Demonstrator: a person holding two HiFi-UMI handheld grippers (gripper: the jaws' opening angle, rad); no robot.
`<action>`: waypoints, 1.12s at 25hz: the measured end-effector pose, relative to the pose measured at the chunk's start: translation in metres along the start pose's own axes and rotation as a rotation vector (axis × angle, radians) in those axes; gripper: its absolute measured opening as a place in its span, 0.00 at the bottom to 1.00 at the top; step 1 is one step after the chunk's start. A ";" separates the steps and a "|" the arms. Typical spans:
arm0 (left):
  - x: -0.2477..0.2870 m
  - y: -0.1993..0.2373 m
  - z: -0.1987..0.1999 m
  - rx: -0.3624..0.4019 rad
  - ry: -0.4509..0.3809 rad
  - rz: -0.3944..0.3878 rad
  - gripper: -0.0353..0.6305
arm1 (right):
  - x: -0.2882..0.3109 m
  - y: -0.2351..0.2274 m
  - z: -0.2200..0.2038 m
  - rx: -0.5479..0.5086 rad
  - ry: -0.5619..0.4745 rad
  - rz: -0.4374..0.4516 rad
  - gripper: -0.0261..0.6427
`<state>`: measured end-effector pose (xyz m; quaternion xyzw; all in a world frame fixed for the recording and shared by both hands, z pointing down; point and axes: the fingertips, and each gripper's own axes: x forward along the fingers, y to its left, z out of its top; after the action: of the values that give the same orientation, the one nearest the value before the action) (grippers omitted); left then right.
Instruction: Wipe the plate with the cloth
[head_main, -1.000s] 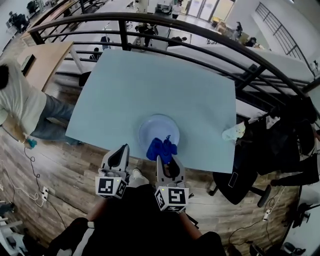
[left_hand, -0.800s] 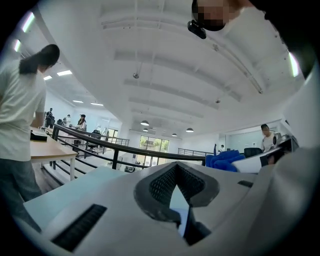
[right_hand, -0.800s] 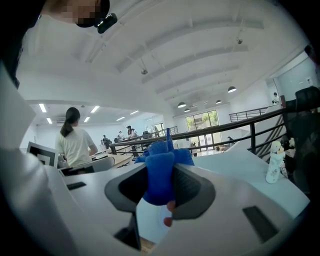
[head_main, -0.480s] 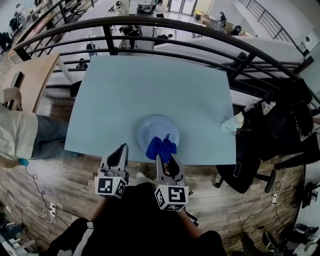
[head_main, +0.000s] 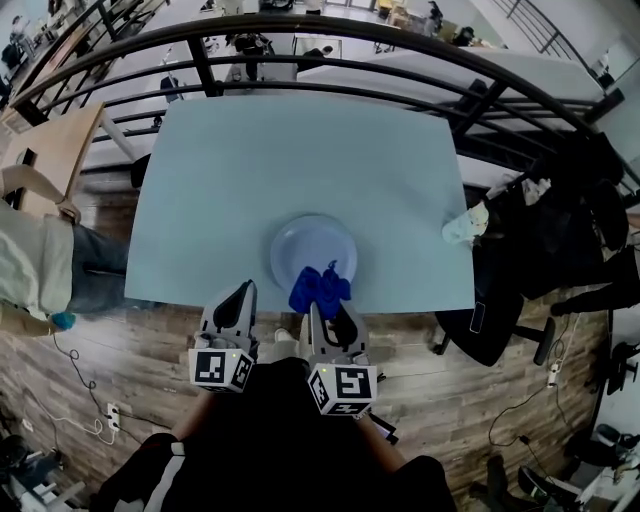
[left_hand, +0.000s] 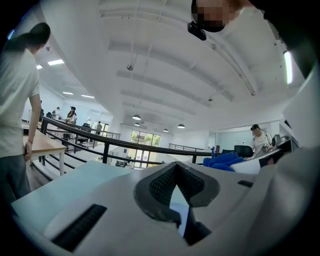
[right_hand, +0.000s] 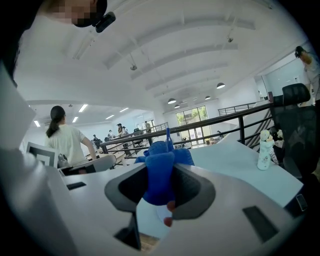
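While right gripper (head_main: 327, 306) pinches cloth (head_main: 316, 289) on plate (head_main: 303, 245), left gripper (head_main: 240, 293) (closed) hovers.

- In the head view, the blue cloth (head_main: 318, 288) covers the near rim of the plate (head_main: 312, 245).
- In the right gripper view, the cloth (right_hand: 160, 172) fills the space between the jaws, hiding nearly all of the plate behind it.
- In the left gripper view, the left gripper (left_hand: 176, 198) blocks the lower half with its own body, hiding the near part of the table (left_hand: 75, 180).
- A person (head_main: 35, 265) at the head view's left is cut off by the edge.
- A small pale object (head_main: 462, 225) at the table's right edge is too small to identify.
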<state>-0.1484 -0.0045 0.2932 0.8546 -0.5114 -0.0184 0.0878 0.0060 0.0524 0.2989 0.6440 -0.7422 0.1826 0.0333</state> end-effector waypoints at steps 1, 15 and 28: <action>-0.001 -0.001 -0.003 -0.001 0.008 0.001 0.06 | 0.000 -0.001 -0.002 0.003 0.006 0.002 0.22; 0.004 0.010 -0.029 -0.002 0.088 0.042 0.06 | 0.027 -0.006 -0.021 0.011 0.078 0.042 0.22; 0.046 0.009 -0.041 -0.013 0.113 0.039 0.06 | 0.062 -0.026 -0.027 0.022 0.126 0.053 0.22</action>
<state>-0.1291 -0.0434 0.3374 0.8436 -0.5220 0.0285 0.1225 0.0154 -0.0005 0.3481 0.6117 -0.7533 0.2318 0.0681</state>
